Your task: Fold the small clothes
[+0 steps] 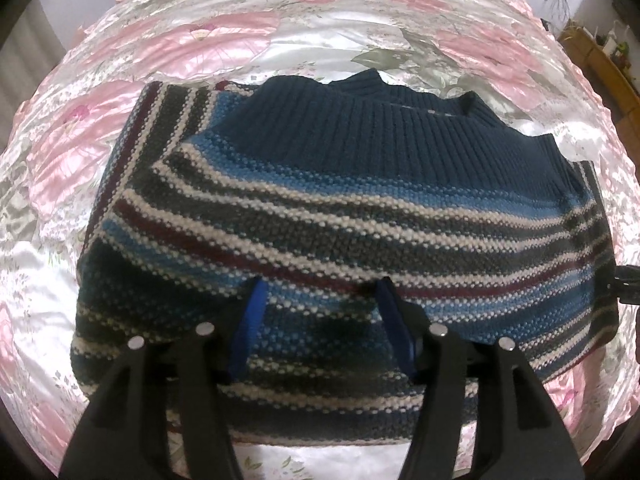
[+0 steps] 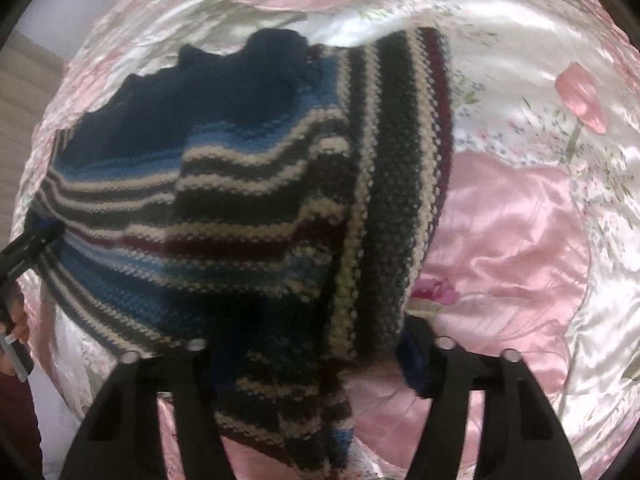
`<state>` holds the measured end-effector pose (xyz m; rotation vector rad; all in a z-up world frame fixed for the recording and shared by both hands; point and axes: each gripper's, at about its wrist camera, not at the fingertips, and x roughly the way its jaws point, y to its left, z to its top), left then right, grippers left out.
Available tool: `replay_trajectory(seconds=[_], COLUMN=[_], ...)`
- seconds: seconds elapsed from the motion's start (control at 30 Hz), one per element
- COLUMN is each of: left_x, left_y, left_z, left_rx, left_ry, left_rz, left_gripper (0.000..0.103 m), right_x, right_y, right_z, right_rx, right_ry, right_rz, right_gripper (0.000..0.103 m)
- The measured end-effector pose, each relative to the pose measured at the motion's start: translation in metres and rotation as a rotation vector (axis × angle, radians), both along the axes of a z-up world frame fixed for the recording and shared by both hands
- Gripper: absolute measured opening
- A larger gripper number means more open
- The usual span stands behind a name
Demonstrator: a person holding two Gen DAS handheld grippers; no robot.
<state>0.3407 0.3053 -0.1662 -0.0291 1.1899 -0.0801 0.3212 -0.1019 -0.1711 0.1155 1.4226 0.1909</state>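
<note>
A striped knit sweater point(image 1: 320, 216) in blue, cream, grey and maroon lies folded on the bed, its dark blue ribbed hem point(image 1: 360, 128) on top at the far side. My left gripper point(image 1: 322, 312) is open, its blue pads point(image 1: 254, 320) wide apart over the sweater's near edge. In the right wrist view the sweater point(image 2: 224, 208) has a folded band point(image 2: 392, 184) along its right side. The right gripper point(image 2: 320, 360) is open, with knit fabric bunched between its fingers and covering the left one; only the right pad point(image 2: 412, 360) shows.
A shiny pink and white floral bedspread point(image 1: 200, 40) covers the whole surface around the sweater. The left gripper's tip point(image 2: 32, 244) and a person's hand point(image 2: 16, 316) show at the left edge. The right gripper's tip point(image 1: 626, 284) shows at the right edge. Wooden furniture point(image 1: 600, 52) stands beyond the bed.
</note>
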Motion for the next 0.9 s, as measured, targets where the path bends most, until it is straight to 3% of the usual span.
replay_trajectory(seconds=[0.1,0.4,0.63,0.9], left_x=[-0.001,-0.006,-0.008,-0.006], left_y=[-0.001,-0.003,-0.004,-0.001], left_z=[0.0,0.002,0.001,-0.004], left_rx=[0.0,-0.01,-0.013,-0.009], left_ry=[-0.003,-0.01,-0.007,-0.001], left_rz=[-0.005,-0.011,-0.01,-0.01], left_gripper=[0.059,0.059,0.059,0.062], right_x=[-0.002,-0.005,-0.018,-0.017], right_y=[0.002,0.0,-0.021,-0.023], right_z=[0.003,-0.006,0.024,-0.005], right_rx=[0.055,0.057,0.131,0.109], right_ry=[0.01,0.007,-0.053,0.001], right_rz=[0.006,-0.009,-0.033,-0.061], right_gripper=[0.042,0.038,0.032,0.032])
